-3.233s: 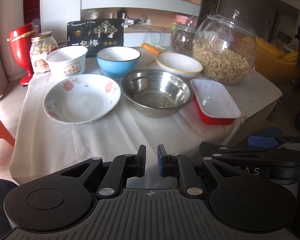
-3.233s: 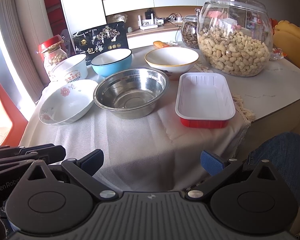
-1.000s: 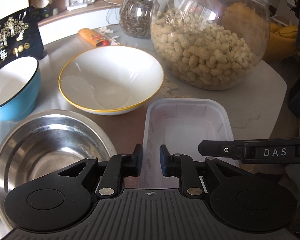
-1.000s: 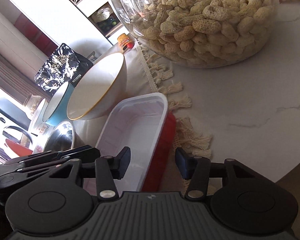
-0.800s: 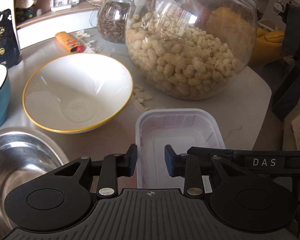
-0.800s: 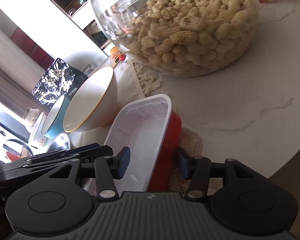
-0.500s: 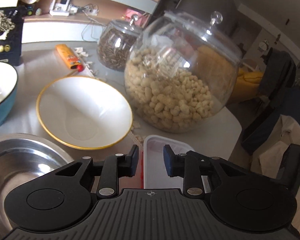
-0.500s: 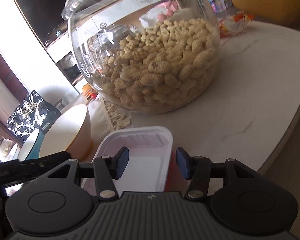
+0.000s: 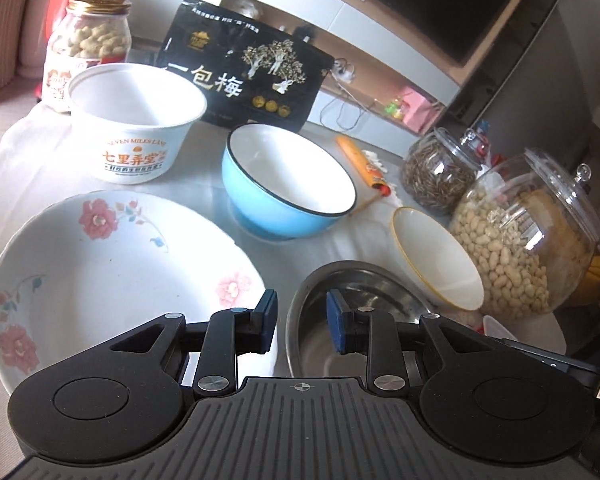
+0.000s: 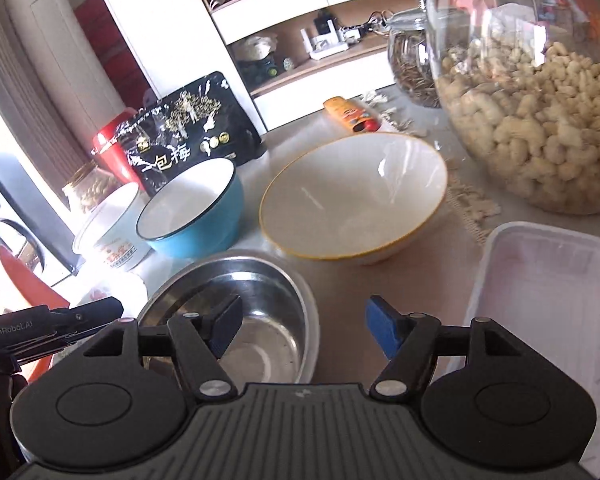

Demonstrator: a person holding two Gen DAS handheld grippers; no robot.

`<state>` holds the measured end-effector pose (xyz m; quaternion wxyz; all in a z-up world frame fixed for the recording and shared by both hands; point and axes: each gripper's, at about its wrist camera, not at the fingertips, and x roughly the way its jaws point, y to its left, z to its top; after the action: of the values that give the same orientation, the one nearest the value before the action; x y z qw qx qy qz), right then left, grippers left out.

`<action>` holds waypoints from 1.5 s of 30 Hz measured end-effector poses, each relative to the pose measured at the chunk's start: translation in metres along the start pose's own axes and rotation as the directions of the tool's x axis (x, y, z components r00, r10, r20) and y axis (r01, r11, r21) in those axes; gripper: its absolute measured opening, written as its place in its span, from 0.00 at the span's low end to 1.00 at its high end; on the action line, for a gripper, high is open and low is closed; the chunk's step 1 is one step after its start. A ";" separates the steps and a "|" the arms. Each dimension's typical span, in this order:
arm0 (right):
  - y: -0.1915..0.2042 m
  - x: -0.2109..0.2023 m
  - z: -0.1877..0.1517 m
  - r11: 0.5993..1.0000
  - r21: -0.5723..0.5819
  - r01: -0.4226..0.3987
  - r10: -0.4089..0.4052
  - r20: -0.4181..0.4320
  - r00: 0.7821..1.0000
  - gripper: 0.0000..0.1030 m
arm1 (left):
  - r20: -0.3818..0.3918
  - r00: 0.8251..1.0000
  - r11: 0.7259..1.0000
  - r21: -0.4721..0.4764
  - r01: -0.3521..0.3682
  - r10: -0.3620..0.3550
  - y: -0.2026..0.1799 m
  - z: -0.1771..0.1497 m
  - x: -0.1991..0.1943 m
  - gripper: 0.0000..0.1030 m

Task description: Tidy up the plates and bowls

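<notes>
From the left wrist, the left hand-held gripper (image 9: 302,326) hangs with its blue pads a little apart and nothing between them, above the gap between the white floral-patterned ceramic plate (image 9: 100,276) and the round stainless-steel bowl (image 9: 356,280) on the cloth-covered worktop (image 9: 28,160). Beyond stand a blue enamel bowl (image 9: 288,188), a white paper tub (image 9: 136,128) and a tilted yellow-rimmed white bowl (image 9: 436,256).

From the right wrist, the right hand-held gripper (image 10: 304,330) has just been opening; it is spread wide and empty over the steel bowl's (image 10: 240,288) near rim. The red tray with white lining (image 10: 548,300) sits at right, just beside the big glass jar of peanuts (image 10: 540,100).
</notes>
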<state>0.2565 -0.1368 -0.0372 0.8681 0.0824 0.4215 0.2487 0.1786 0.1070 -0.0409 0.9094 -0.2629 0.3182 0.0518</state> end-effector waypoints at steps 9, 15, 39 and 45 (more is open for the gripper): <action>0.004 0.018 -0.014 0.996 0.079 -0.036 0.046 -0.124 0.991 0.62 | -0.048 0.998 0.998 0.031 0.048 -0.046 0.001 -0.010 0.014 0.30; -0.002 0.001 -0.025 0.996 0.067 -0.062 0.072 -0.159 0.985 0.62 | -0.136 0.989 0.997 0.048 0.063 -0.056 -0.004 -0.027 -0.009 0.30; 0.118 0.012 0.021 0.985 -0.100 -0.138 0.130 -0.081 0.988 0.61 | 0.096 0.993 0.998 -0.002 0.068 -0.068 0.063 0.029 -0.063 0.29; 0.170 0.077 0.001 0.977 -0.139 -0.160 0.124 -0.236 0.964 0.62 | 0.053 0.997 0.991 -0.126 -0.044 0.051 0.121 0.023 -0.066 0.29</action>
<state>0.2355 0.0487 -0.0295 0.7980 0.0151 0.4898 0.3508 0.1074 0.2274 -0.0401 0.8983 -0.3099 0.2950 0.1005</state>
